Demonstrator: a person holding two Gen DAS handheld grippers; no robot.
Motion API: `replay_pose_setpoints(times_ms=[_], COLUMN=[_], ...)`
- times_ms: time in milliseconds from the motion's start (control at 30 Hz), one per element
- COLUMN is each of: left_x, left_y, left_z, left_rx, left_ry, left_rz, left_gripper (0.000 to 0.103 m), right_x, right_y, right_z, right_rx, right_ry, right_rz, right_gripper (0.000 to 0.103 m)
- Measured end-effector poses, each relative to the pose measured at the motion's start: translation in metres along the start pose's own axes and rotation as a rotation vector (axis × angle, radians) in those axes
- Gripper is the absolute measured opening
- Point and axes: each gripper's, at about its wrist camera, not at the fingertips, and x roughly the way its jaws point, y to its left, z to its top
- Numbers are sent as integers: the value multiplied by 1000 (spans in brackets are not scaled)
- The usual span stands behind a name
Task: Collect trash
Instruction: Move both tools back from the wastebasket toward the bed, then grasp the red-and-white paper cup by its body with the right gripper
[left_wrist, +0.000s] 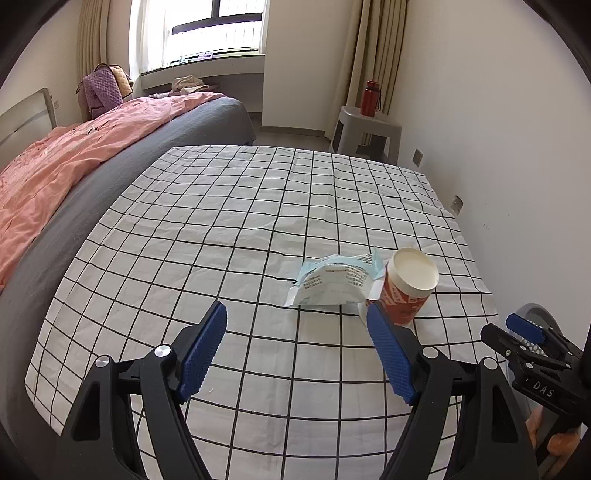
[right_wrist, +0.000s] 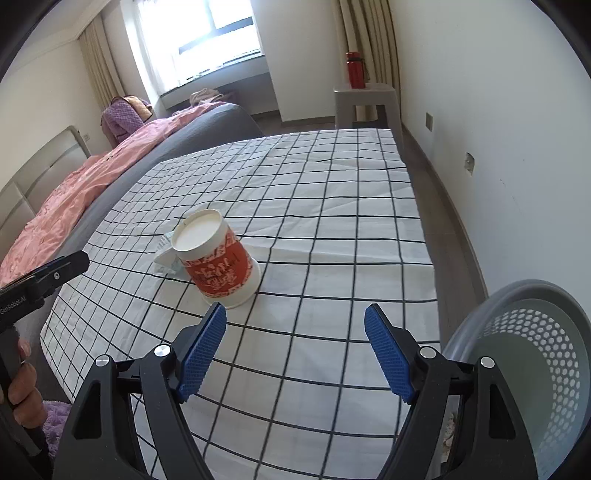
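Note:
A red and white paper cup (left_wrist: 406, 291) (right_wrist: 218, 258) stands bottom up on the checked tablecloth (left_wrist: 258, 221) (right_wrist: 332, 221). A crumpled white and pale blue wrapper (left_wrist: 332, 284) (right_wrist: 164, 254) lies against its left side. My left gripper (left_wrist: 295, 310) hovers open just short of both, its right pad near the cup, with nothing between the pads. My right gripper (right_wrist: 295, 312) is open and empty too, and the cup lies just beyond its left pad. A grey perforated waste basket (right_wrist: 535, 332) (left_wrist: 535, 310) stands off the table's right edge.
A bed with a pink quilt (left_wrist: 74, 166) (right_wrist: 74, 184) runs along the table's left side. A grey stool (left_wrist: 365, 133) (right_wrist: 365, 99) bearing a red bottle (left_wrist: 370, 96) (right_wrist: 355, 70) stands past the far edge. A white wall (left_wrist: 498, 147) closes the right.

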Motion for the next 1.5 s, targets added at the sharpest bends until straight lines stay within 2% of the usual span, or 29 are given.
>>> replay_pose_setpoints(times_ms=[167, 267, 433, 733, 833, 867, 1233, 1500], left_x=[14, 19, 25, 29, 30, 29, 26, 28], left_y=[11, 14, 20, 27, 30, 30, 38, 25], left_z=[-3, -4, -5, -5, -5, -5, -6, -6], left_rx=[-15, -29, -54, -69, -69, -70, -84, -73], left_ry=[25, 35, 43, 52, 53, 52, 39, 37], left_rz=[35, 41, 56, 73, 79, 81, 102, 105], left_gripper=[75, 75, 75, 75, 75, 75, 75, 75], right_x=[22, 37, 56, 80, 82, 83, 57, 25], right_y=[25, 39, 56, 59, 60, 61, 82, 69], right_z=[12, 16, 23, 35, 37, 37, 20, 9], right_rx=[-51, -81, -135, -121, -125, -129, -205, -171], right_ry=[19, 34, 33, 17, 24, 28, 27, 10], right_rz=[76, 93, 76, 69, 78, 79, 153, 147], right_gripper=[80, 80, 81, 80, 67, 59, 59, 59])
